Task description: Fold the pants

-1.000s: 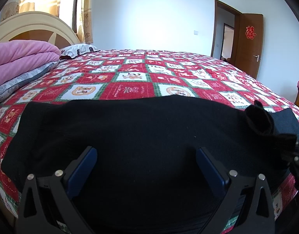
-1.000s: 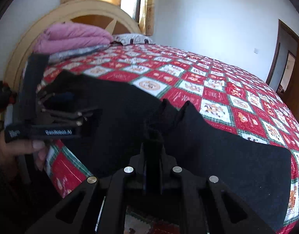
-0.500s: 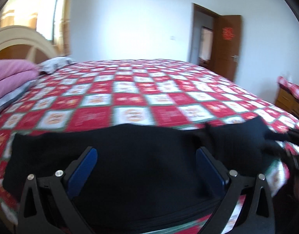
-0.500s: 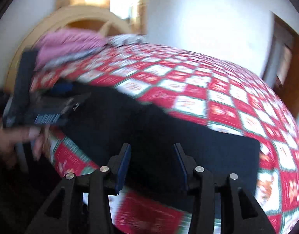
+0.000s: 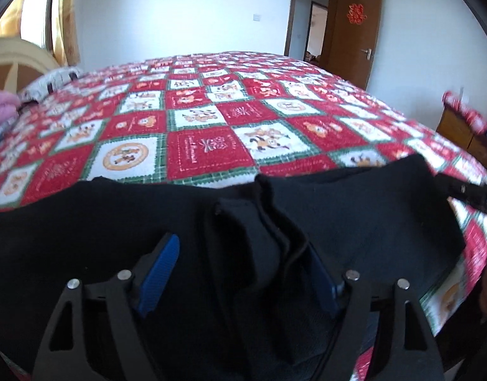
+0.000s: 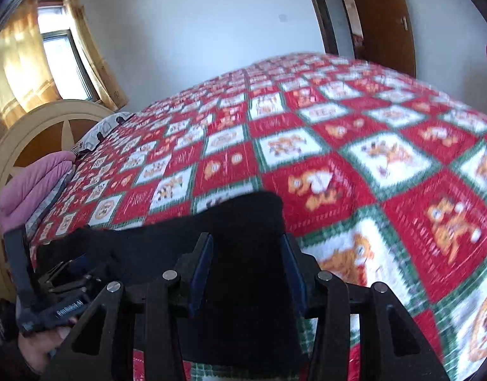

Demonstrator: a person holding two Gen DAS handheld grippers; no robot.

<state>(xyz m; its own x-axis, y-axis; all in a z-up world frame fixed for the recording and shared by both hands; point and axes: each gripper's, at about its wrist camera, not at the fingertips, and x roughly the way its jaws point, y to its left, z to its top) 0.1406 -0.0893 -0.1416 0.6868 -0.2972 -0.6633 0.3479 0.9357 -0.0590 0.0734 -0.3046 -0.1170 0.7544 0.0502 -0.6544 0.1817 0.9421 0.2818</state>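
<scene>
bed [image 5: 208,146] | black pants [image 5: 354,216] lie flat along near edge of bed, raised ridge at centre | left gripper [image 5: 243,266]: jaws apart, straddling ridge, no clamp | right gripper [image 6: 246,273]: jaws apart over pant end | risk: thick ridge may slip from 1 pad on closing, skewing fold

Left claw [image 5: 243,273] sits low with its blue pads spread apart, a bunched fold of cloth rising between them. Right claw [image 6: 246,270] is parted too, fingers straddling dark fabric; the left hand [image 6: 40,346] shows at 8 o'clock.
</scene>
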